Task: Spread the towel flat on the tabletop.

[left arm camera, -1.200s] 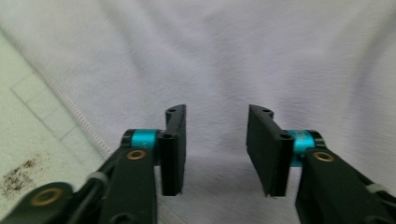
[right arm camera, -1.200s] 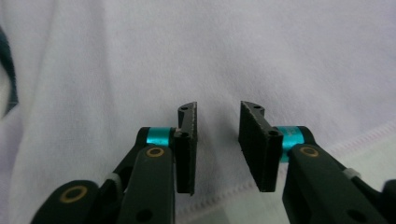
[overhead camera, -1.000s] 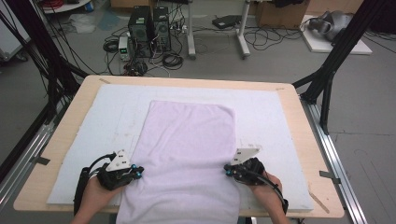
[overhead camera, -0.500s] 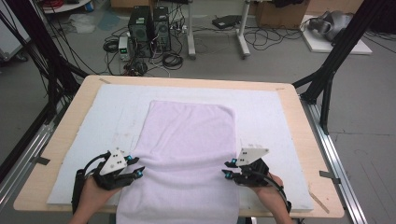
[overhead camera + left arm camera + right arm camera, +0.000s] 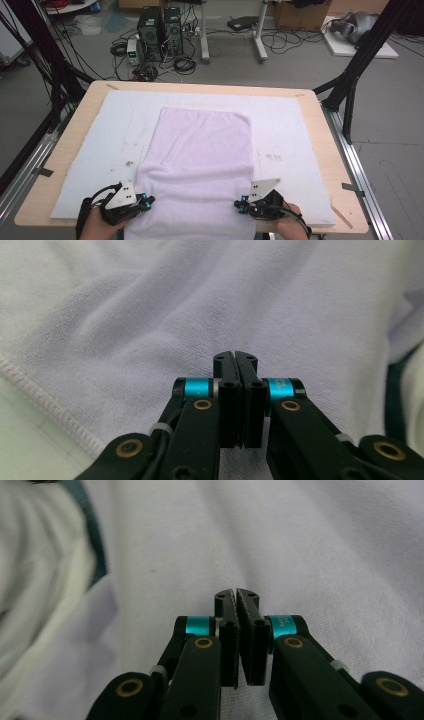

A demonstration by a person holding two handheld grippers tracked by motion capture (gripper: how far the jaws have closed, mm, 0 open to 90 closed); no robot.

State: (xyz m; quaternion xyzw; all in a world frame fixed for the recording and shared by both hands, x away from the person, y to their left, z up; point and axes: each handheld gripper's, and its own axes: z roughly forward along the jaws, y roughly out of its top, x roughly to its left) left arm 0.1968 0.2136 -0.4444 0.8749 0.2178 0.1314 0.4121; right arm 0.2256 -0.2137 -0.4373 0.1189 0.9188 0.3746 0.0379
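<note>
**Limp towel, best taken by its near corners**

At the near edge, the left gripper [image 5: 147,201] and right gripper [image 5: 239,205] flank the towel. Their fingers have just closed and now sit together, with no cloth seen between them. The lilac terry towel [image 5: 202,150] is light and floppy. It lies flat on the white mat [image 5: 285,130] over the wooden desk [image 5: 312,107].

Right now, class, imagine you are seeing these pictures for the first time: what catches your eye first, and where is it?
A pale lilac towel lies lengthwise down the middle of a white mat on the wooden table, its near end hanging over the front edge. At its near corners sit the left gripper and the right gripper, one on each side. In both gripper views the black fingers are shut, with nothing visibly between them.
</note>
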